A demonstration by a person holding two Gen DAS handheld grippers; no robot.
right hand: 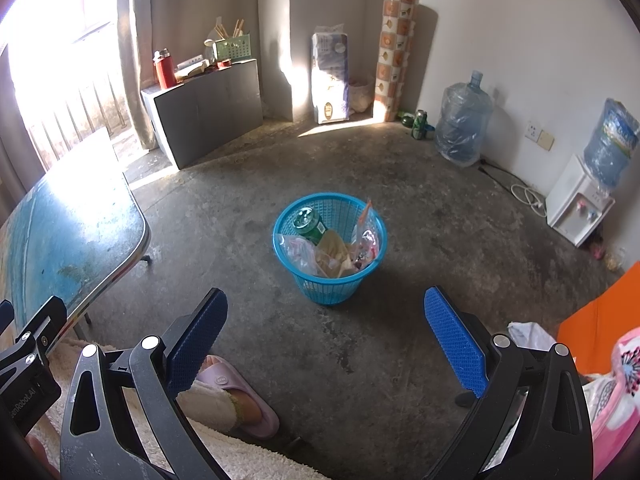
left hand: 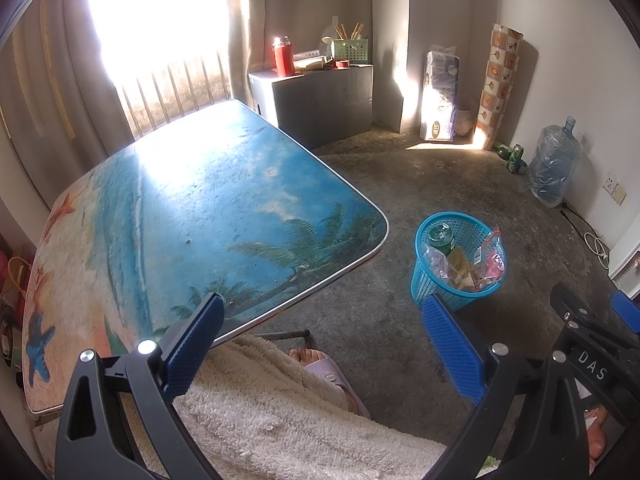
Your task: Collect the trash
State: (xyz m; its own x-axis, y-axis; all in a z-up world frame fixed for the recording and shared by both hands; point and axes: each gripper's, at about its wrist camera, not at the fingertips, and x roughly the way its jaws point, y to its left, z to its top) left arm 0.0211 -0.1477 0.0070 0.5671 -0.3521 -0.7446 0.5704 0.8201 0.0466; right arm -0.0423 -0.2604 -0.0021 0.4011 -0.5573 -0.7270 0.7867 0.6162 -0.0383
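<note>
A blue mesh trash basket [right hand: 320,288] stands on the concrete floor; it also shows at the right of the left wrist view [left hand: 428,280]. Inside it lie a green can [right hand: 309,224], clear plastic wrappers [right hand: 300,254] and a pink-printed bag [right hand: 366,240]. My right gripper [right hand: 326,332] hangs open above the floor, just short of the basket, with nothing between its blue pads. My left gripper [left hand: 324,340] is open too, over the person's lap beside the table's near corner, holding nothing. The beach-print table [left hand: 192,208] carries no trash that I can see.
A person sits at the table in a cream fleece robe [left hand: 260,412] and pink slippers [right hand: 240,392]. Along the far wall stand a grey box [right hand: 208,108] with a red flask [right hand: 164,68], a tissue pack, a patterned roll, water jugs and a dispenser [right hand: 576,208]. An orange panel [right hand: 608,316] stands at the right.
</note>
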